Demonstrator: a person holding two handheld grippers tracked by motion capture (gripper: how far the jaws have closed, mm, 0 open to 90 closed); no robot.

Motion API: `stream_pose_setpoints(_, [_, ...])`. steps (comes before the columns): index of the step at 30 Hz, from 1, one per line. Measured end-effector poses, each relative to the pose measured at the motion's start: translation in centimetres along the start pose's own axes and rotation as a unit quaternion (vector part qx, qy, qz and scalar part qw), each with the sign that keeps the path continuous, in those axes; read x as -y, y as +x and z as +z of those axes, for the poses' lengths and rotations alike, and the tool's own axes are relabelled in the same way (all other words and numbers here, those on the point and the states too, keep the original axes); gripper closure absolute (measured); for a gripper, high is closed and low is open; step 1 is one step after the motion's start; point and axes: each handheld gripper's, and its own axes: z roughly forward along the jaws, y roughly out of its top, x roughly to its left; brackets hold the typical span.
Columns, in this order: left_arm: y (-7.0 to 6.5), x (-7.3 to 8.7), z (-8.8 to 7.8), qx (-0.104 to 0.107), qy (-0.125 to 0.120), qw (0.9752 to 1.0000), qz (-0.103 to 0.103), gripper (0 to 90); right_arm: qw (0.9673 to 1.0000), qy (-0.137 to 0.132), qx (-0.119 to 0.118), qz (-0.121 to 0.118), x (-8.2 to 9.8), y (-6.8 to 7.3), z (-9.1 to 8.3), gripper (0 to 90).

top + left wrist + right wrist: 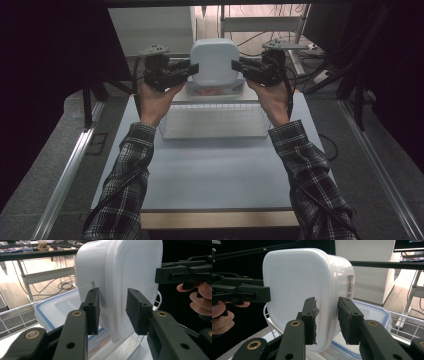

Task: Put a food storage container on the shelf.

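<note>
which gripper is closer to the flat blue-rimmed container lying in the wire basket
Neither clearly. The left gripper and right gripper flank the upright white container at similar height, above the blue-rimmed container.

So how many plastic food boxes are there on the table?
2. A white container stands on edge between the left gripper and right gripper; a blue-rimmed box lies flat under it. More may be hidden behind.

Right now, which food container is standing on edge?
The all-white container, upright on edge between both hand-held grippers. The blue-rimmed container lies flat in the wire basket.
</note>
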Motion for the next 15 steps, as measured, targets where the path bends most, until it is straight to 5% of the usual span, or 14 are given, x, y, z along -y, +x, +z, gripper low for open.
stream_pose_setpoints(15, [0.8, -0.6, 0.9, 0.003, -0.015, 0.9996, -0.024, 59.0, 1.0, -0.002, 0.007, 0.003, -0.4, -0.4, 1.1, 63.4])
